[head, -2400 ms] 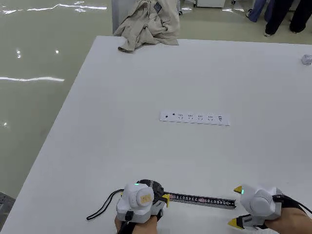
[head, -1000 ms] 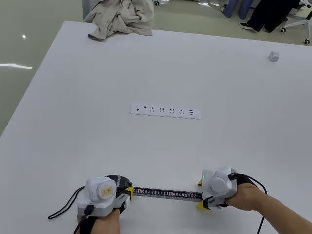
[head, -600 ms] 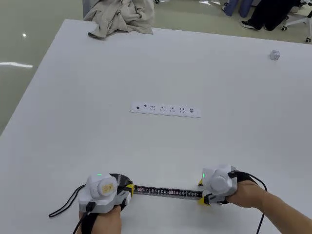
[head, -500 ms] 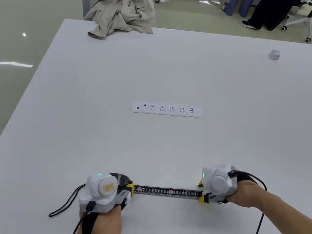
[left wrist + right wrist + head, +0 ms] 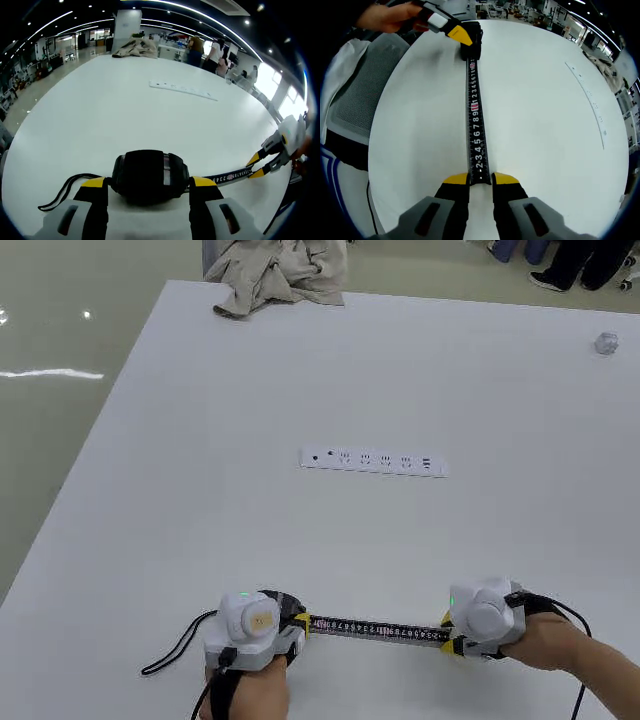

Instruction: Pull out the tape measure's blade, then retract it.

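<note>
At the table's (image 5: 300, 360) near edge, the left gripper (image 5: 149, 184) clamps the case (image 5: 150, 167) as an anchor while the right gripper (image 5: 481, 179), to its right, pinches the blade's (image 5: 474, 110) tip, so the drawn-out blade lies taut between the 2.

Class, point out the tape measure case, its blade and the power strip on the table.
tape measure case (image 5: 150, 175), left gripper view, middle of its black body.
blade (image 5: 475, 120), right gripper view, printed numbers midway along.
power strip (image 5: 373, 461), head view, centre of its white top.

Tape measure (image 5: 284, 603) in left tool (image 5: 298, 624), blade (image 5: 378, 630) to right tool (image 5: 446, 633) (straight)
</note>
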A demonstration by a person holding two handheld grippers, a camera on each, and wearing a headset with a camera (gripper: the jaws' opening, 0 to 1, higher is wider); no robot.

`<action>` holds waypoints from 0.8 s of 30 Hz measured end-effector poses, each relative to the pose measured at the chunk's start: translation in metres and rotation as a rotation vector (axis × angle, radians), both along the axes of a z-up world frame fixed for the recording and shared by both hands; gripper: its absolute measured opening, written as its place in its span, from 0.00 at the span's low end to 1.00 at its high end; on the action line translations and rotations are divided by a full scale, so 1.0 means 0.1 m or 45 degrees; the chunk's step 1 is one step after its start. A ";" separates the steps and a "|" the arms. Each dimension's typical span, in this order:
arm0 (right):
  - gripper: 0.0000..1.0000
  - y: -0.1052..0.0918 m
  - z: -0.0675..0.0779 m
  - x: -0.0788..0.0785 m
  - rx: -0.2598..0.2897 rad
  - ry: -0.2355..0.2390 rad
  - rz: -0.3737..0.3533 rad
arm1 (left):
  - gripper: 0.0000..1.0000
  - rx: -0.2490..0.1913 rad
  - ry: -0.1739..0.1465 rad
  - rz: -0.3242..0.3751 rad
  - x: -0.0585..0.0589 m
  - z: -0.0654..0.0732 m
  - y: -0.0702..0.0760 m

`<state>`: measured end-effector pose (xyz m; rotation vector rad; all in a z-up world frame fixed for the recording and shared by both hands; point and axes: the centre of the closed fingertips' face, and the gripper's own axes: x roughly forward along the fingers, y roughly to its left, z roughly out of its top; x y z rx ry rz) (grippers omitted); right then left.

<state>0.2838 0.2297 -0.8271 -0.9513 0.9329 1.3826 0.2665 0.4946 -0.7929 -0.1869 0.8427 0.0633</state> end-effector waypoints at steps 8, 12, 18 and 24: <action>0.16 0.00 0.00 0.00 0.006 -0.006 -0.003 | 0.60 0.005 -0.026 -0.001 0.00 0.01 -0.02; 0.16 0.00 0.00 0.00 0.012 -0.008 -0.010 | 0.60 0.011 -0.047 0.004 0.00 0.02 -0.02; 0.16 0.00 -0.01 0.00 0.014 -0.010 -0.009 | 0.60 0.019 -0.065 0.009 0.00 0.01 -0.02; 0.15 0.00 0.01 -0.01 0.012 -0.017 0.008 | 0.59 0.025 -0.094 0.011 0.00 0.03 -0.02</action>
